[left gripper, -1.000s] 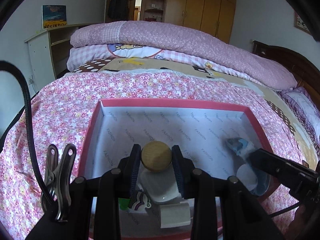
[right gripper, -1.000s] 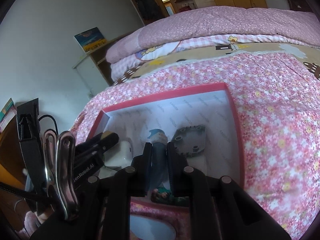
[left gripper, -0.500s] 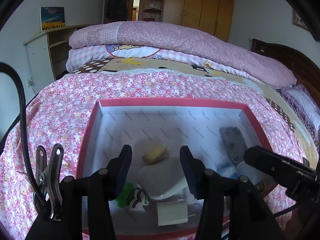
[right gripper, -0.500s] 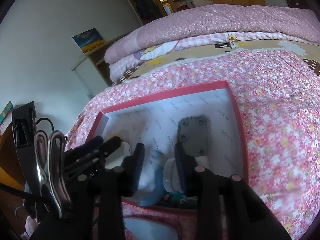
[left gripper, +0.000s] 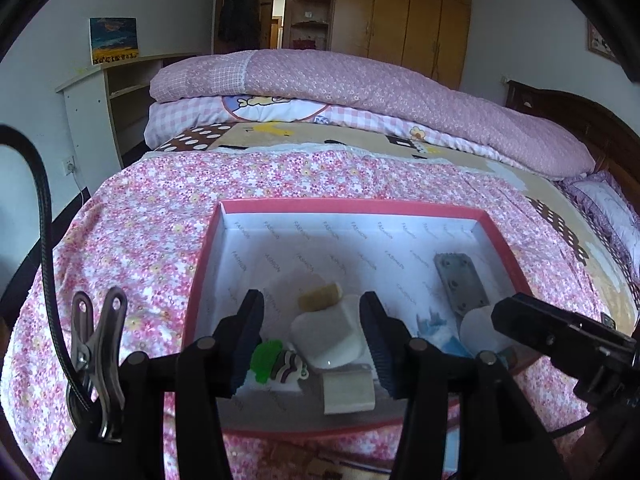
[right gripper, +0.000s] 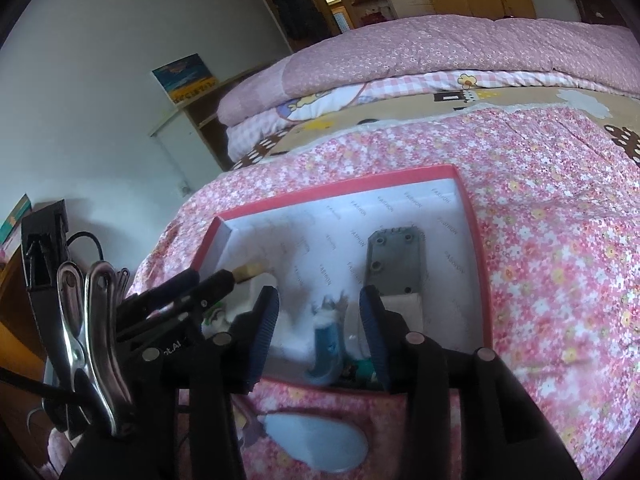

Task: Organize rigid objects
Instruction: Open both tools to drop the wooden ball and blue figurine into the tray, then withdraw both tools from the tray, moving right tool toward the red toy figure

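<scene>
Both claws hang over the red-rimmed box [left gripper: 502,236] on the bed [left gripper: 152,216]: left claw [left gripper: 312,334] parted and empty above the white bottle [left gripper: 330,334], right claw [right gripper: 318,320] opening around the blue figurine [right gripper: 326,344], pads clear.

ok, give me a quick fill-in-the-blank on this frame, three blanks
The white-lined cardboard box has a ____ rim.
The grey metal plate with screw holes lies ____ the box.
The tan cork stopper lies ahead of the ____ hand-held gripper.

Missing: red; inside; left
</scene>
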Tool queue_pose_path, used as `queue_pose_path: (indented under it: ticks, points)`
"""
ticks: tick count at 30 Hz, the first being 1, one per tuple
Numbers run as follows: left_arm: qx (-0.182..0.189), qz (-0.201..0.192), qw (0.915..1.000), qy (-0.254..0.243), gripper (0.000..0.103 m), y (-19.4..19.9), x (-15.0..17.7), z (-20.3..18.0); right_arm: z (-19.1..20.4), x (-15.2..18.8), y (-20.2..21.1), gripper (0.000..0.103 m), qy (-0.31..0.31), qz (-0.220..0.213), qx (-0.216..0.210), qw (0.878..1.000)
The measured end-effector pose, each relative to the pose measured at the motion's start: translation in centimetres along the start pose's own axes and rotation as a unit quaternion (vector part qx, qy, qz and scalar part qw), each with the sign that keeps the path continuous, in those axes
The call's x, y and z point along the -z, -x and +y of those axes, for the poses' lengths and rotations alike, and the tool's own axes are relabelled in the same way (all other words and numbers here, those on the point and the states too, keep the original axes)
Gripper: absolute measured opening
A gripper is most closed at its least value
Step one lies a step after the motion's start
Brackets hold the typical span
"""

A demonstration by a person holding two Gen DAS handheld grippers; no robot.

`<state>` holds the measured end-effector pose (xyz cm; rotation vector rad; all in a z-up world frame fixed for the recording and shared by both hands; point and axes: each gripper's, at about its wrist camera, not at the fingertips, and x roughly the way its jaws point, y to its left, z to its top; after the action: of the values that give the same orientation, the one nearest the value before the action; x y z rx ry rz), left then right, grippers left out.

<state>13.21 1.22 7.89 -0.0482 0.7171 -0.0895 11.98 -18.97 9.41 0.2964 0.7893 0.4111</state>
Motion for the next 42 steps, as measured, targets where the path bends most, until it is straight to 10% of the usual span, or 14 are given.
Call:
queue_pose_path:
  ticks: [42]
  points:
    - [0.028, 0.032, 0.9991, 0.009, 0.053, 9.6, 8.9, -1.2, 2.1, 11.6, 8.2, 0.043, 0.107, 0.069, 0.019, 0.992]
